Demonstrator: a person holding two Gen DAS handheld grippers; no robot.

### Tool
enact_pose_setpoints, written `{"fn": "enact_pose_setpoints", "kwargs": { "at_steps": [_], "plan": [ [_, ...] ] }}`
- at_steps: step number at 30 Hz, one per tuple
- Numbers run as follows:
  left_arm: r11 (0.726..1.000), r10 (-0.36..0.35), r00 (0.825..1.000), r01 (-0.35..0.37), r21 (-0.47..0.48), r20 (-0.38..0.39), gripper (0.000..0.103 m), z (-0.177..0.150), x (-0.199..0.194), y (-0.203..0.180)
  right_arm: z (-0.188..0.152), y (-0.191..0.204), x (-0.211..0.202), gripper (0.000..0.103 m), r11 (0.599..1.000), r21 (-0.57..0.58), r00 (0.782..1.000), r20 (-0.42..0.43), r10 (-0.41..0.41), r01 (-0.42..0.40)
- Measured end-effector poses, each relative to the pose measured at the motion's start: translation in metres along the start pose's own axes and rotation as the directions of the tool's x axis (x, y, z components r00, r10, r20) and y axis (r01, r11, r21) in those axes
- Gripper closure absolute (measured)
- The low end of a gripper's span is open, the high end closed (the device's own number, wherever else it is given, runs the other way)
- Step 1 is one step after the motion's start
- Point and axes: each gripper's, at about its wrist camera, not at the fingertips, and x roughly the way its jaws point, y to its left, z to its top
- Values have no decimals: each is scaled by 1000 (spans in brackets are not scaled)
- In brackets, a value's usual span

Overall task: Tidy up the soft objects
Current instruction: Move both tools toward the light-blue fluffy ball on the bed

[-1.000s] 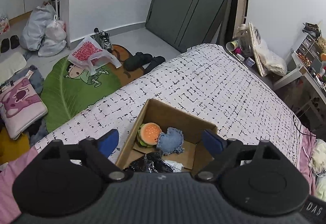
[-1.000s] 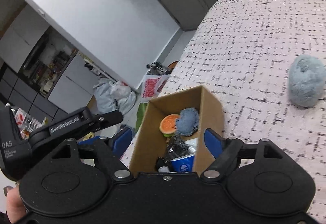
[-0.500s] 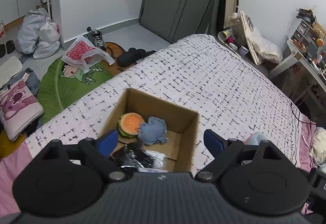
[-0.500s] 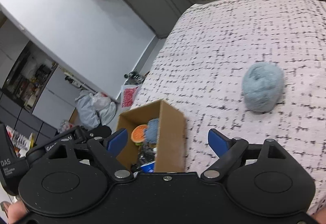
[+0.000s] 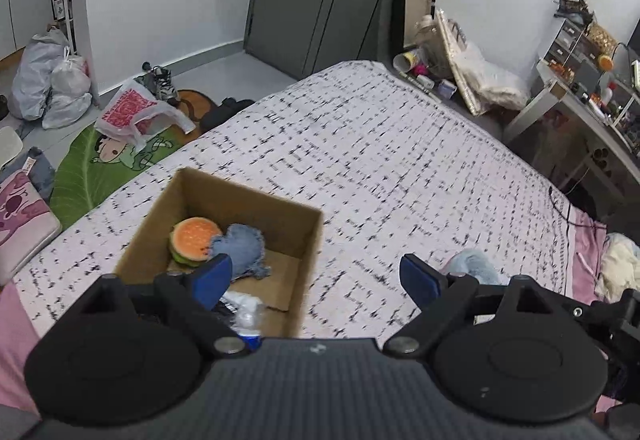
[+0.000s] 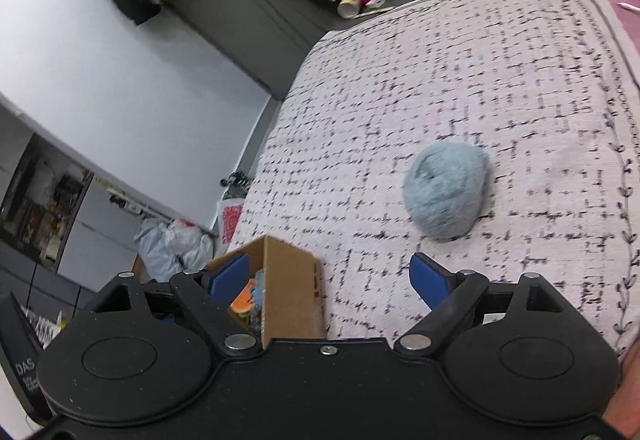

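Left gripper has its fingers spread wide, nothing between them. It hangs over the near part of the bed, with the left finger over the open cardboard box and the right finger over bare bedspread.

Right gripper is also wide and empty; its jaws have just been opening, with no object between them. It points across the bed toward the fluffy blue ball.

The box sits near the bed's left edge, close to the near end. Inside it: a plush burger against the left wall, a blue denim heart touching the burger on its right, and some crinkled plastic packaging at the near wall, partly hidden by the left gripper's body.

The ball lies on the bedspread, well apart from the box, toward the bed's right side. In the right wrist view it sits just beyond the right finger, not touching it. In the left wrist view only its top shows, behind the right finger.

Off the bed's left edge on the floor: a green leaf mat and a red-and-white plastic bag.
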Motion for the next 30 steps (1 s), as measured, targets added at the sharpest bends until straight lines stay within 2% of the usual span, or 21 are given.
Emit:
{"fn": "enact_pose_setpoints", "kwargs": {
  "at_steps": [10,23,29,30],
  "plan": [
    [999,-28,999,28,16,-21,13,-3,18,-26,13,-22,-5,17,998,70,1000,25,-2,0],
    [998,-64,997,65,22,-54,14,-9,52,-51,27,-62,5,18,967,252,998,59,-32,16],
    [994,-105,992,106,14,-75,16,-10,69,-62,32,-80,7,30,939,343,995,83,-64,32],
    [993,-113,990,114,10,-80,16,-10,73,-64,32,-82,8,35,934,355,994,84,-67,33]
  ]
}}
